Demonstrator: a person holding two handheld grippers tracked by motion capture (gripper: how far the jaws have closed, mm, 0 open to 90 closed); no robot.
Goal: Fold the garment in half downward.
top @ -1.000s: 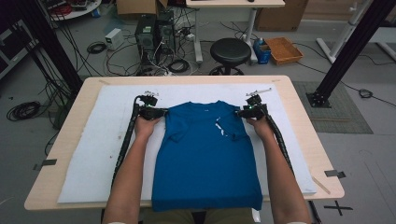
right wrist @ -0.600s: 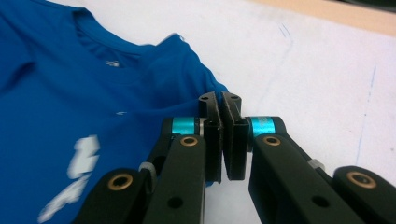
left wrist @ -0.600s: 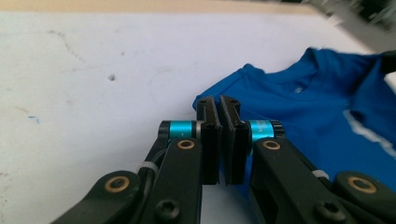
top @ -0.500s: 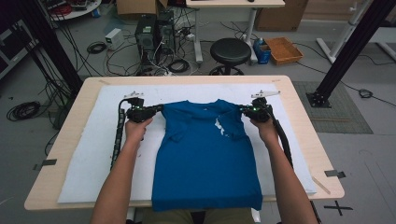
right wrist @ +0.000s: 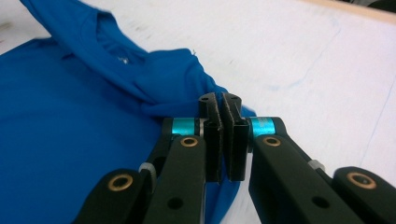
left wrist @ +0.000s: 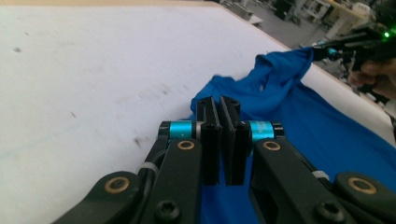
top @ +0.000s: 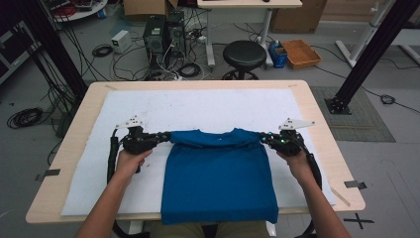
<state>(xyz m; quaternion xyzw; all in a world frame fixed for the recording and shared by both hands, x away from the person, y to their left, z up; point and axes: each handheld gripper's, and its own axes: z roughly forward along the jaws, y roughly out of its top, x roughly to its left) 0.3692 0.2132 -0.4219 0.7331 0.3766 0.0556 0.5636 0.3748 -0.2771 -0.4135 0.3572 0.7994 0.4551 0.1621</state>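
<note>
Blue T-shirt pinched at both sides on the white mat

The blue T-shirt (top: 218, 173) lies on the white mat (top: 198, 111); the left gripper (top: 161, 137) nips its left upper corner, the right gripper (top: 263, 138) its right, top edge folded over between them, hem toward the person.

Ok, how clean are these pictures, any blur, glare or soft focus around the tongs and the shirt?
High view: even light, no glare, soft shadows, slightly soft overall; blue shirt reads clearly. Left gripper view: left tongs sharp, the far background out of focus. Right gripper view: right tongs sharp, slight smear on the shirt's lower edge; white table cover bright but not blown out.
</note>
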